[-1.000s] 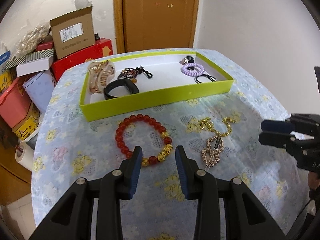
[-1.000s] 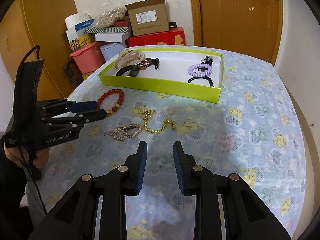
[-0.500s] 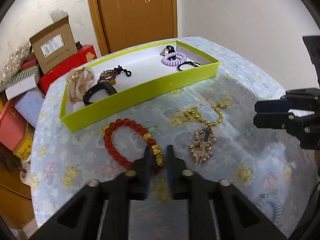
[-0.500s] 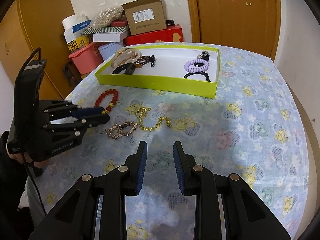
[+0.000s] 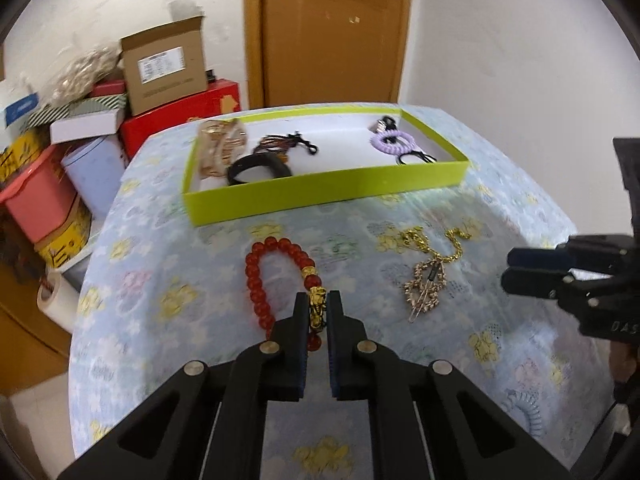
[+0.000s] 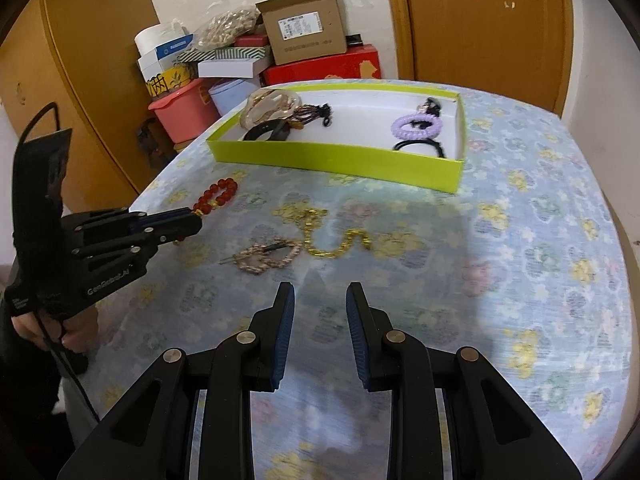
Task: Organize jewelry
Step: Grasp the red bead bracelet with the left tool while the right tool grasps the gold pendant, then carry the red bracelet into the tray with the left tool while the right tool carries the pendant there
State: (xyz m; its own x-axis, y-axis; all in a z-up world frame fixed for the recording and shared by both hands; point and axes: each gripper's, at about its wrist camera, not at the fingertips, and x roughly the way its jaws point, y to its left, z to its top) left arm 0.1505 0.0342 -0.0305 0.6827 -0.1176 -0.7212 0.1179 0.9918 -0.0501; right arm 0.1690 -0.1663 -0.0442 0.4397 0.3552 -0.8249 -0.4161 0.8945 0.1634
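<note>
My left gripper [image 5: 318, 300] is shut on the gold charm of the red bead bracelet [image 5: 262, 284], which hangs stretched from the jaws just over the flowered tablecloth; it also shows in the right wrist view [image 6: 216, 196]. A gold chain [image 5: 436, 244] and a gold hair clip [image 5: 426, 288] lie to its right on the cloth. The green tray [image 5: 320, 190] behind holds a purple coil tie [image 5: 390, 142], a black band [image 5: 258, 170] and other pieces. My right gripper [image 6: 320, 298] is open and empty, hovering near the clip [image 6: 266, 256] and chain [image 6: 336, 242].
Boxes [image 5: 164, 64], a pink bin [image 5: 36, 200] and a tape roll [image 5: 52, 296] crowd the floor left of the table. A wooden door [image 5: 332, 32] stands behind. The table's edge drops off at left and right.
My left gripper closed on the bracelet's gold charm and lifted it, pulling the loop into a long oval. The right gripper drifted slightly and stayed open.
</note>
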